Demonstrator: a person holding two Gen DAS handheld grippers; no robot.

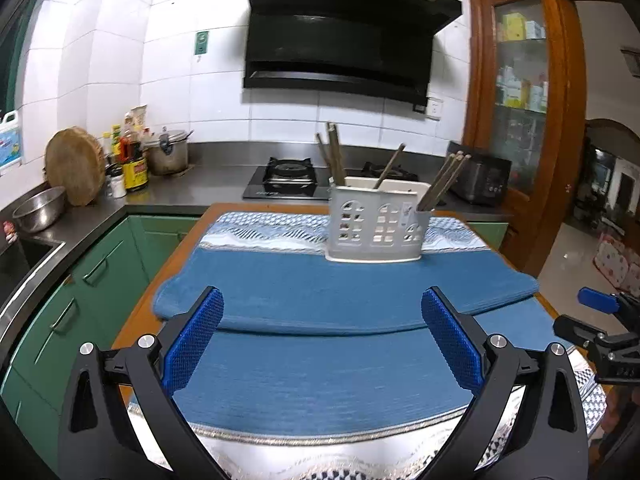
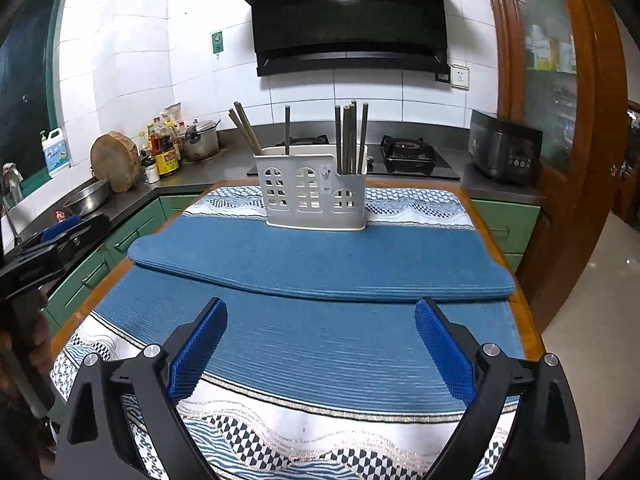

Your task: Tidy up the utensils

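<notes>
White perforated plastic utensil caddy [image 2: 316, 196] holds brown chopsticks [image 2: 351, 136] on ribbed blue mat [image 2: 320, 264]; labels illegible. Left hand-held gripper [image 1: 322, 332] and right hand-held gripper [image 2: 320, 344] both released, empty.

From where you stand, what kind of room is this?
A home kitchen, most likely: a black range hood above a gas hob, and a chopstick holder standing on the cloth-covered table.
</notes>
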